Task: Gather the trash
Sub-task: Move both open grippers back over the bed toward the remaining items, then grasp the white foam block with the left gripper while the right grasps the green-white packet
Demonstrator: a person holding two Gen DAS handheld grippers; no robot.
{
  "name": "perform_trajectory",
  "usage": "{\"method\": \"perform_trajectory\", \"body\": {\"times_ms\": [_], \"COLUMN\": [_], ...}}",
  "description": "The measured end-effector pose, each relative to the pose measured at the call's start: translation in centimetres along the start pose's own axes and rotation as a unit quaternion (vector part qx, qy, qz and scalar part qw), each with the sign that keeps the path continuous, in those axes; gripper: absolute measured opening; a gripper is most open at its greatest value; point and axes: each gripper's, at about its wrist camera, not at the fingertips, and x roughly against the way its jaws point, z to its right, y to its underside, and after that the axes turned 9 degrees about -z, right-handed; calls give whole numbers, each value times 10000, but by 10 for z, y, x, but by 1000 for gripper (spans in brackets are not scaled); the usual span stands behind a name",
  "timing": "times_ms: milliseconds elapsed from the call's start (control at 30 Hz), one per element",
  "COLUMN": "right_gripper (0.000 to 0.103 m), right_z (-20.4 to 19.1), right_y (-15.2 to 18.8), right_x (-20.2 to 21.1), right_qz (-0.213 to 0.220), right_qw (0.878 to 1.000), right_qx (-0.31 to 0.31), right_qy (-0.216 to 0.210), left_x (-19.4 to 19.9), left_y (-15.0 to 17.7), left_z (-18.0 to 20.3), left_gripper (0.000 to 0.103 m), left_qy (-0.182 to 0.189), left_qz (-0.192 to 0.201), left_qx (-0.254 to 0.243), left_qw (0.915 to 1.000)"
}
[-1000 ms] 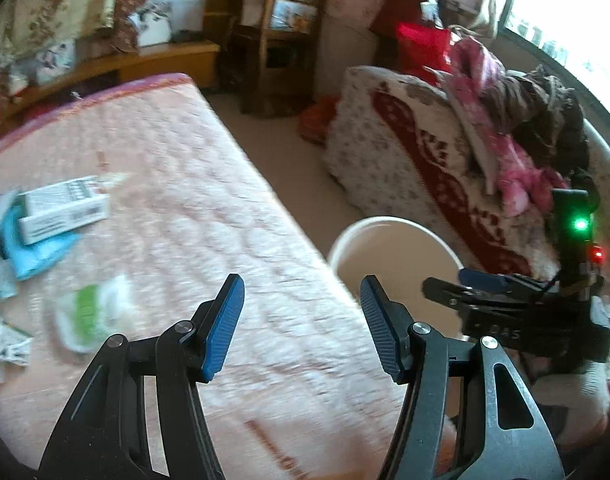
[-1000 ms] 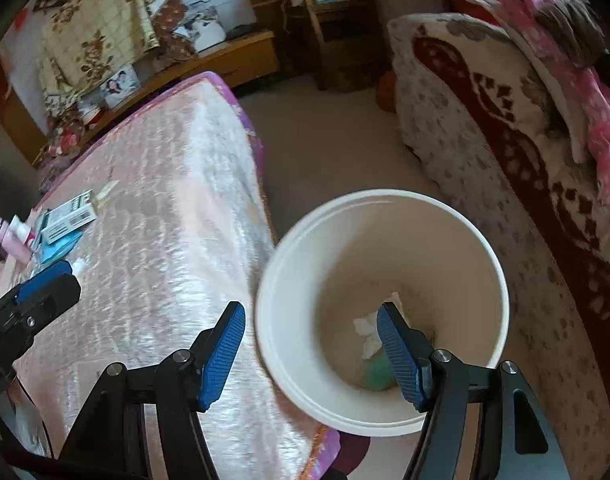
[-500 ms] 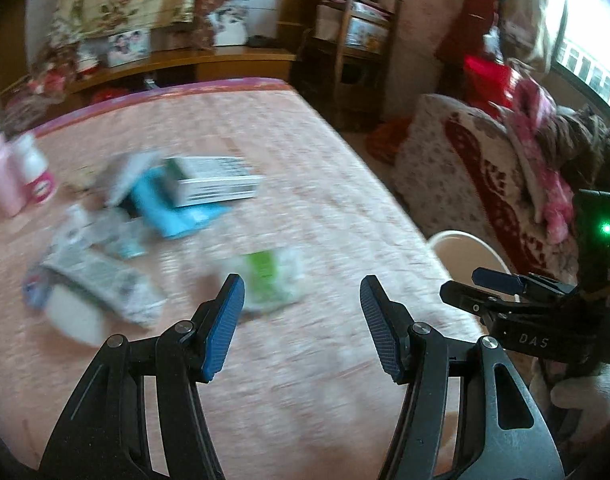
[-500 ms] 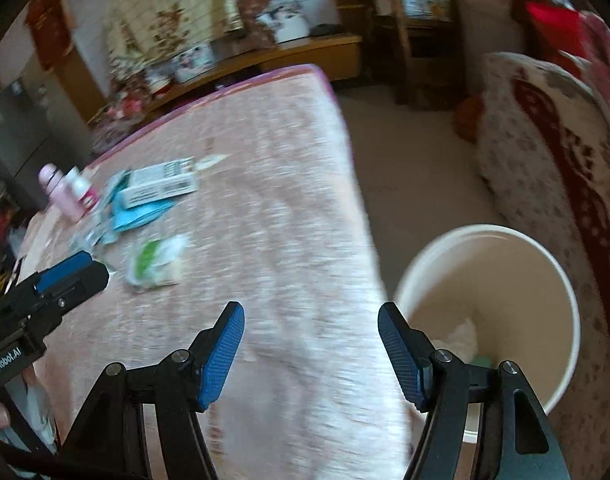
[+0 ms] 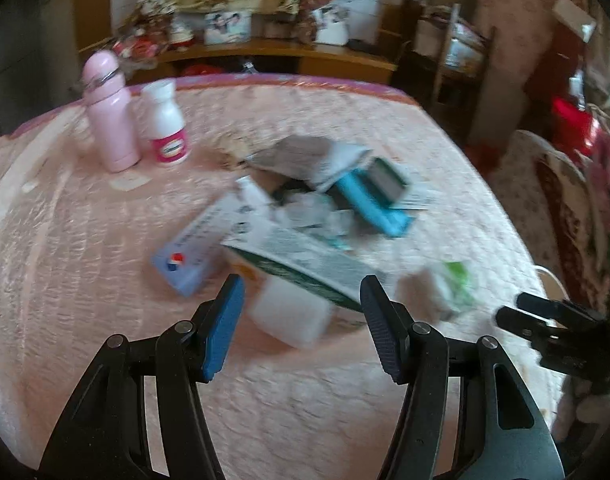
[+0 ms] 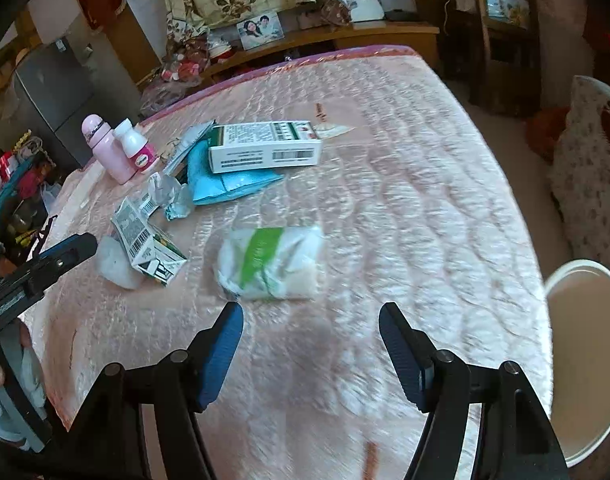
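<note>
Trash lies on a pink quilted bed (image 6: 405, 168): a green-and-white plastic packet (image 6: 271, 262), a white-and-green carton (image 6: 265, 146) on a blue pouch (image 6: 229, 184), crumpled wrappers (image 6: 171, 196) and a torn box (image 6: 149, 248). My right gripper (image 6: 311, 344) is open and empty just short of the packet. My left gripper (image 5: 301, 320) is open and empty, close to a white lump (image 5: 291, 314) and a green-and-white box (image 5: 305, 268). The packet also shows in the left wrist view (image 5: 445, 288). A white bin (image 6: 585, 360) stands beside the bed at right.
A pink bottle (image 5: 109, 108) and a white pill bottle (image 5: 165, 128) stand at the bed's far left. A blue-white box (image 5: 197, 248) lies left of the pile. A patterned sofa (image 6: 589, 176) is across the floor gap. A wooden shelf (image 6: 325, 36) runs behind.
Both grippers have swung left from the bin toward the trash on the bed and moved closer to it. Both stay open and empty.
</note>
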Motion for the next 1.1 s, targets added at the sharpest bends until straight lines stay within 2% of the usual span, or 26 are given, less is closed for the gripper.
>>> {"method": "perform_trajectory", "body": {"times_ms": [67, 133, 267, 400, 600, 700, 800, 967, 1100], "right_gripper": [68, 68, 69, 70, 71, 72, 77, 80, 81], "right_z": [-4, -7, -8, -7, -7, -7, -9, -16, -25], "right_y": [-4, -5, -6, -6, -4, -4, -6, -16, -29], "right_x": [-5, -7, -9, -10, -11, -13, -18, -29, -45], "right_qz": [-30, -52, -62, -74, -107, -134, -151, -44, -129], "right_qw": [10000, 10000, 9999, 9999, 9998, 9997, 9997, 9999, 9997], "right_qx": [-9, 24, 71, 35, 43, 73, 82, 92, 220], "right_qy": [-50, -75, -78, -139, -176, -174, -156, -55, 8], "left_x": [-8, -9, 1, 15, 18, 10, -1, -19, -30], "left_y": [1, 10, 28, 36, 41, 40, 39, 34, 32], "left_z": [-13, -28, -43, -51, -51, -45, -36, -24, -21], "left_gripper": [59, 59, 59, 59, 59, 59, 59, 59, 59], "left_qy": [-60, 81, -163, -77, 579, 734, 731, 497, 225], "left_qz": [-202, -317, -373, -384, -334, -414, -456, -520, -558], "left_qx": [131, 228, 116, 143, -122, -364, -576, -831, -884], "left_qw": [9997, 9992, 9991, 9991, 9977, 9958, 9946, 9939, 9943]}}
